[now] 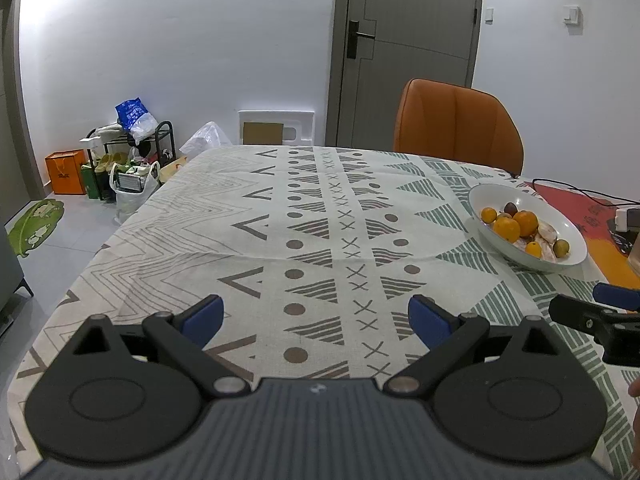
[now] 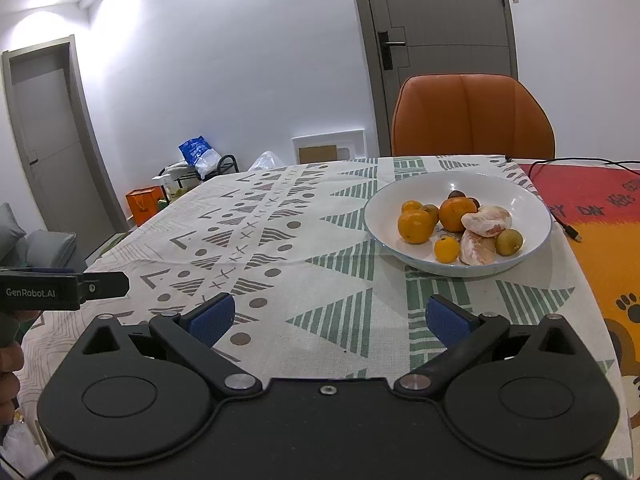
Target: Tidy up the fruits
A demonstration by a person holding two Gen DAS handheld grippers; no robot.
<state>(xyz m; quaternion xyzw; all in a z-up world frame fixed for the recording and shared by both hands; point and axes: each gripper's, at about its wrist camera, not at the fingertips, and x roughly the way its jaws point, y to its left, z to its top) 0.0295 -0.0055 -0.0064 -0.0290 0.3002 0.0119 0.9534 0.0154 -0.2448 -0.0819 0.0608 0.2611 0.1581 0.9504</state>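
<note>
both grippers, left gripper (image 1: 316, 316) and right gripper (image 2: 327, 318), gape wide and empty over the patterned tablecloth (image 1: 280, 220); white fruit bowl (image 2: 532, 208), orange chair (image 2: 472, 116), grey door (image 1: 408, 40) beyond.

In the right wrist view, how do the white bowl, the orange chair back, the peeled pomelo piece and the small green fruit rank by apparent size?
1. Orange padded chair back, although it stands farthest
2. White round bowl
3. Peeled pale pomelo piece
4. Small green round fruit
</note>
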